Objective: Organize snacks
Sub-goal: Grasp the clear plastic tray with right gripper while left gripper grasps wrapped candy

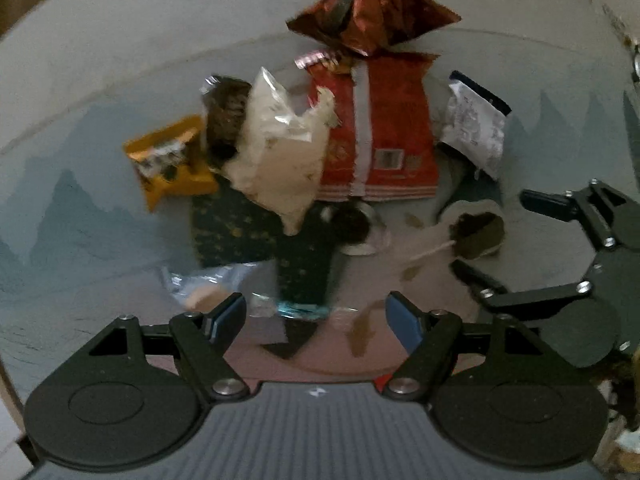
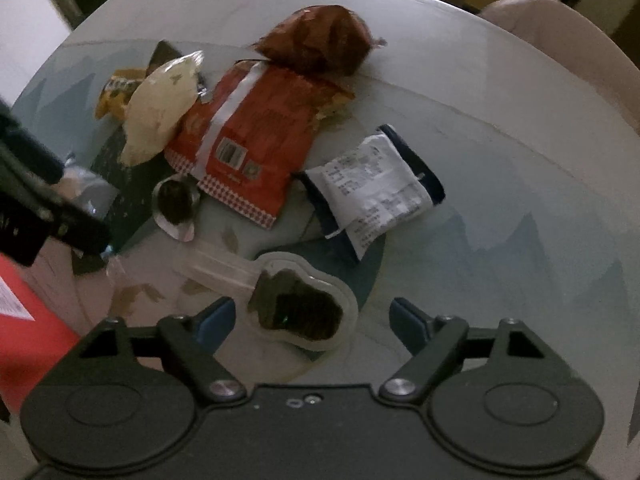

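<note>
Snack packs lie heaped on a glass table (image 1: 80,184): a red bag (image 1: 384,140) (image 2: 256,136), a brown foil bag (image 1: 372,16) (image 2: 316,40), a cream pouch (image 1: 280,152) (image 2: 160,108), a yellow pack (image 1: 172,156) (image 2: 116,92), a white-and-navy pouch (image 1: 476,120) (image 2: 376,188), a dark green pack (image 1: 236,228). A clear cup of dark snack (image 2: 300,308) (image 1: 476,232) lies between my right gripper's fingers. My left gripper (image 1: 316,316) is open above a clear wrapper (image 1: 200,284). My right gripper (image 2: 312,320) (image 1: 560,248) is open.
A round foil-lidded cup (image 1: 356,228) (image 2: 176,204) sits in front of the red bag. A red box (image 2: 24,312) stands at the left edge of the right wrist view. A pale chair (image 2: 560,36) stands beyond the table's far right edge.
</note>
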`<action>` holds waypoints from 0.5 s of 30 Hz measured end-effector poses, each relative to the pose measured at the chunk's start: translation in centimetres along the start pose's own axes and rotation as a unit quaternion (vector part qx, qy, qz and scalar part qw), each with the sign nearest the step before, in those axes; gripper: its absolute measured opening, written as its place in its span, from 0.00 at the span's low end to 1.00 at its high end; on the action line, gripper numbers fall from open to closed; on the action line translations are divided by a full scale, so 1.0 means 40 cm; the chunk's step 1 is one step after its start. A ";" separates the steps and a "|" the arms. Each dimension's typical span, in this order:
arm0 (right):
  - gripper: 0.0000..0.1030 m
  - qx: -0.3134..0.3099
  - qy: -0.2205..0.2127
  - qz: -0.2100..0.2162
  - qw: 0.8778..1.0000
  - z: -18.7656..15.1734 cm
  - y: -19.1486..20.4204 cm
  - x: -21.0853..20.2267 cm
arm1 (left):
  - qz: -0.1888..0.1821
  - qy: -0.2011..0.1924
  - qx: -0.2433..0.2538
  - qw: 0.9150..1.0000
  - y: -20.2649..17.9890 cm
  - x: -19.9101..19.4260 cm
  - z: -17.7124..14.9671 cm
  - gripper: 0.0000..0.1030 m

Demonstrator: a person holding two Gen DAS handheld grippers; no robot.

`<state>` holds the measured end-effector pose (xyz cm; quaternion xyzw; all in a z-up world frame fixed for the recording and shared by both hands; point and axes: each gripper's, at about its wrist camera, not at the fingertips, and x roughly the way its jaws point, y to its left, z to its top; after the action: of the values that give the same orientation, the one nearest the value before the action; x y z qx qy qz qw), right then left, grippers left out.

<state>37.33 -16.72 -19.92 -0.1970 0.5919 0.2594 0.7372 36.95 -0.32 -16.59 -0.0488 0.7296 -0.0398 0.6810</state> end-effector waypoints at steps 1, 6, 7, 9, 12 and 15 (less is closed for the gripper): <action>0.81 -0.013 -0.002 -0.002 1.000 -0.001 0.006 0.002 | -0.002 0.006 -0.003 1.000 0.000 0.008 0.003 0.74; 0.75 -0.070 -0.003 -0.003 0.998 -0.003 0.034 0.013 | -0.019 0.034 -0.046 0.998 0.019 0.051 0.019 0.62; 0.74 -0.079 -0.003 -0.001 0.997 -0.004 0.038 0.014 | -0.017 0.038 -0.049 0.998 0.019 0.058 0.022 0.62; 0.73 -0.098 -0.008 0.004 0.995 -0.003 0.045 0.012 | -0.018 0.042 -0.050 0.998 0.022 0.069 0.028 0.62; 0.70 -0.119 -0.007 0.012 0.993 -0.001 0.053 0.011 | -0.022 0.050 -0.064 0.996 0.030 0.081 0.038 0.62; 0.65 -0.122 -0.004 0.022 0.992 0.000 0.055 0.008 | -0.024 0.051 -0.065 0.996 0.032 0.084 0.045 0.62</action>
<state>36.04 -14.95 -20.21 -0.2712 0.5574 0.3463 0.7042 38.49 0.53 -20.18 -0.1082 0.7631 -0.0112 0.6370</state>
